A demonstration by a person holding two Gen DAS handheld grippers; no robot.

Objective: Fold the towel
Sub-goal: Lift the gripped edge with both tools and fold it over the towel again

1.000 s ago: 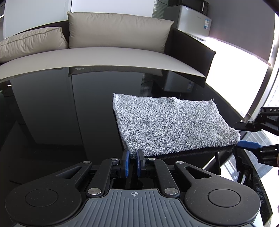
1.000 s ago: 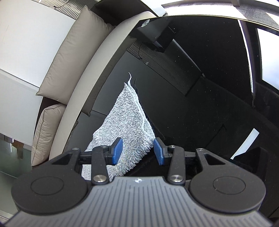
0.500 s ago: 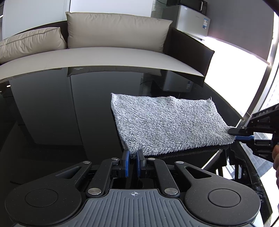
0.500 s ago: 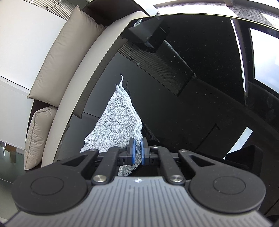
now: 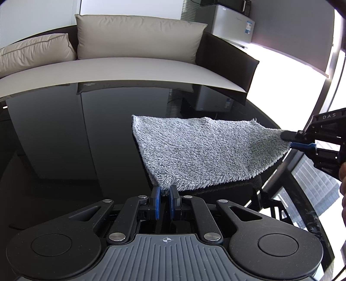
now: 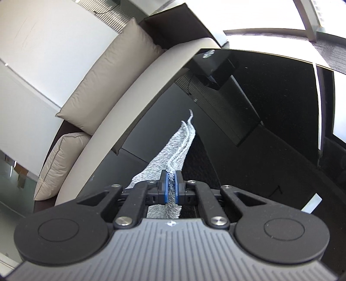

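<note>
A fluffy grey towel (image 5: 205,149), folded double, lies on the glossy black table (image 5: 64,140). My left gripper (image 5: 164,194) is shut on the towel's near left corner, low at the table. My right gripper (image 5: 290,139) is shut on the towel's near right corner and holds it lifted off the table, so the right side slopes up. In the right wrist view the towel (image 6: 173,155) runs away from my right gripper (image 6: 170,184), its two layered edges pinched between the blue pads.
A sofa with beige cushions (image 5: 138,36) stands beyond the table's far edge. A white appliance (image 5: 231,19) sits on a ledge at the back right. Bright windows are on the right. The table's right edge (image 5: 302,188) is close to the right gripper.
My right gripper closed on the towel's near right corner, then lifted it up and to the right. My left gripper stayed shut on the near left corner.
</note>
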